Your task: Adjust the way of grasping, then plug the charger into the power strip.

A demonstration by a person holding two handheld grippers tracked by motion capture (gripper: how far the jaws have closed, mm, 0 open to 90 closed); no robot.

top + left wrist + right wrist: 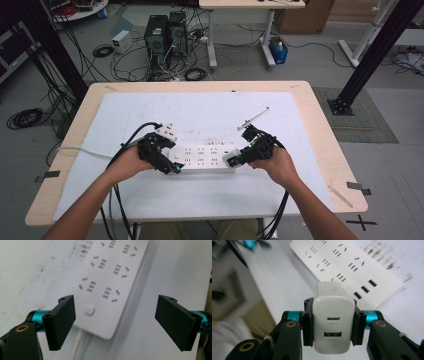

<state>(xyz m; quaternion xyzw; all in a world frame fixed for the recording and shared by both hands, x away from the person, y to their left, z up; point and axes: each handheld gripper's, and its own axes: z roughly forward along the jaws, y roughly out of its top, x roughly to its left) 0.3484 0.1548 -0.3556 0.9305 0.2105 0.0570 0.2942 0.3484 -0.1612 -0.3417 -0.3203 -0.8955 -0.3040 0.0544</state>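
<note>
A white power strip (202, 157) lies across the near middle of the desk (320, 150), between both hands. Open white surface stretches beyond it. A thin rod (253, 119) lies far right; the strip's cord (82, 150) trails left.

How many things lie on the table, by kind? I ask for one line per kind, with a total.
Power strip: 1
Charger, held in the right gripper: 1
Thin metal rod: 1
White mat: 1
Total: 4
</note>
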